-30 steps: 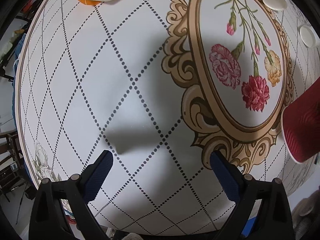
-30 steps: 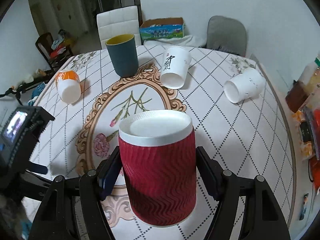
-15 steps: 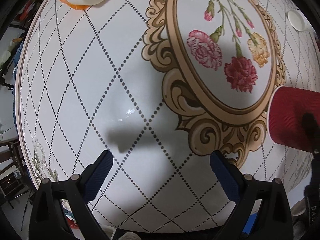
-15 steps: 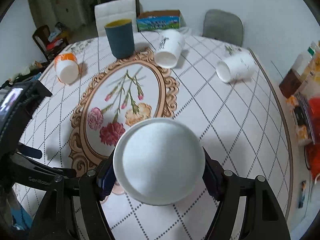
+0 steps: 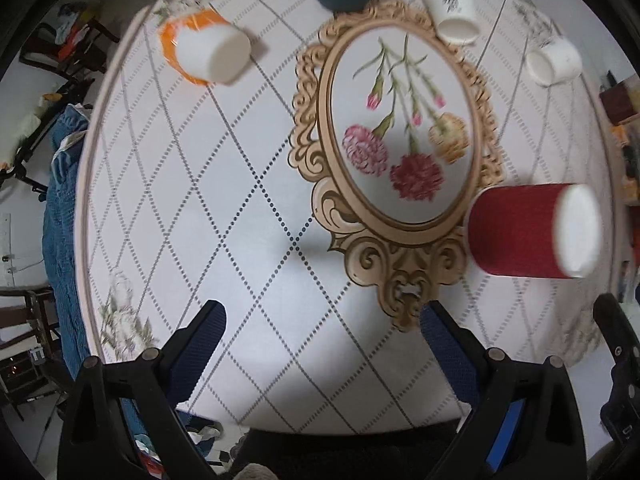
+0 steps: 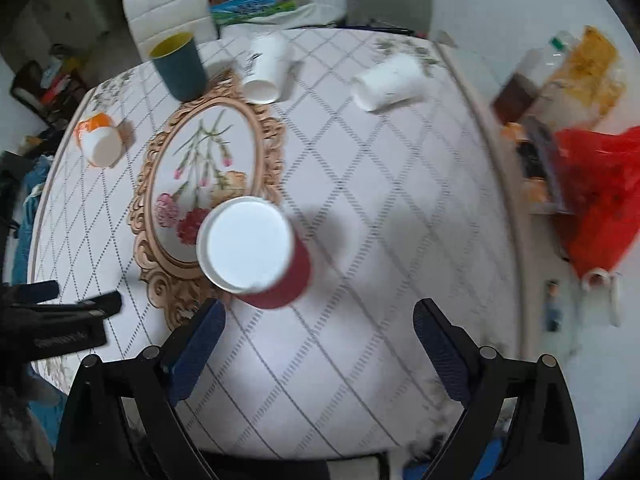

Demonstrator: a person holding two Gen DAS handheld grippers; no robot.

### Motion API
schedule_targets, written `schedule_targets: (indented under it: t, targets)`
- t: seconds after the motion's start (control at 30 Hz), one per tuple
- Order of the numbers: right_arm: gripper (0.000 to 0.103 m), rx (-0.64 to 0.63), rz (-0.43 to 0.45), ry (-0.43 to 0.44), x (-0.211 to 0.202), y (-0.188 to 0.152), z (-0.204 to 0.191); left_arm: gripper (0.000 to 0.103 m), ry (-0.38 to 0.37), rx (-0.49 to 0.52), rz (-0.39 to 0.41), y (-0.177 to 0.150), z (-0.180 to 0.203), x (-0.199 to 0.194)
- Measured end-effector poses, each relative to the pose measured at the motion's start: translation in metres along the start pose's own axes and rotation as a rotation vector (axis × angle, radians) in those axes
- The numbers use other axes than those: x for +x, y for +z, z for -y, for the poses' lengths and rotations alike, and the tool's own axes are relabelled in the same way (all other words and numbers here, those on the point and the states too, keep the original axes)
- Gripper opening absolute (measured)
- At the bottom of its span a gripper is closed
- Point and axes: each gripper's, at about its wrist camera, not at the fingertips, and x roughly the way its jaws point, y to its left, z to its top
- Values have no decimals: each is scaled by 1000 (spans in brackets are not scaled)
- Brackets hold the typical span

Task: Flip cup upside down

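Observation:
The red ribbed paper cup [image 6: 276,276] stands on the table with its white base [image 6: 244,244] up, at the near edge of the floral oval. In the left wrist view the red cup [image 5: 516,232] is at the right. My right gripper [image 6: 320,336] is open and empty, pulled back above and behind the cup, apart from it. My left gripper [image 5: 320,336] is open and empty over the near part of the table, left of the cup.
An orange-and-white cup [image 5: 204,48] lies on its side at the far left. A dark teal cup [image 6: 178,66] stands upright at the back. Two white cups [image 6: 264,68] [image 6: 388,80] lie on their sides. Red bag and clutter [image 6: 592,200] sit right of the table edge.
My right gripper has opened and let go of the red cup, which now stands base up on the table. Both grippers have pulled back and up, showing more of the table.

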Motion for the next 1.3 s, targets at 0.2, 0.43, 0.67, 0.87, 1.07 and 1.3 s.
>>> schedule_targets:
  t: [0.2, 0.43, 0.67, 0.87, 1.07, 1.3]
  targets:
    - [97, 37, -31, 1, -40, -3, 24, 99, -44, -11, 45, 10, -9, -54]
    - [97, 37, 20, 19, -99, -3, 40, 99, -74, 5, 111, 7, 3, -117]
    - [97, 49, 104, 22, -165, 1, 54, 99, -108, 1, 153, -7, 9, -174]
    - [99, 46, 164, 26, -218, 1, 62, 99, -98, -12, 208, -19, 8, -219]
    - [99, 29, 209, 29, -262, 0, 63, 99, -75, -21, 263, -29, 4, -255]
    - [100, 3, 212, 30, -280, 3, 60, 99, -51, -22, 266, -38, 3, -267]
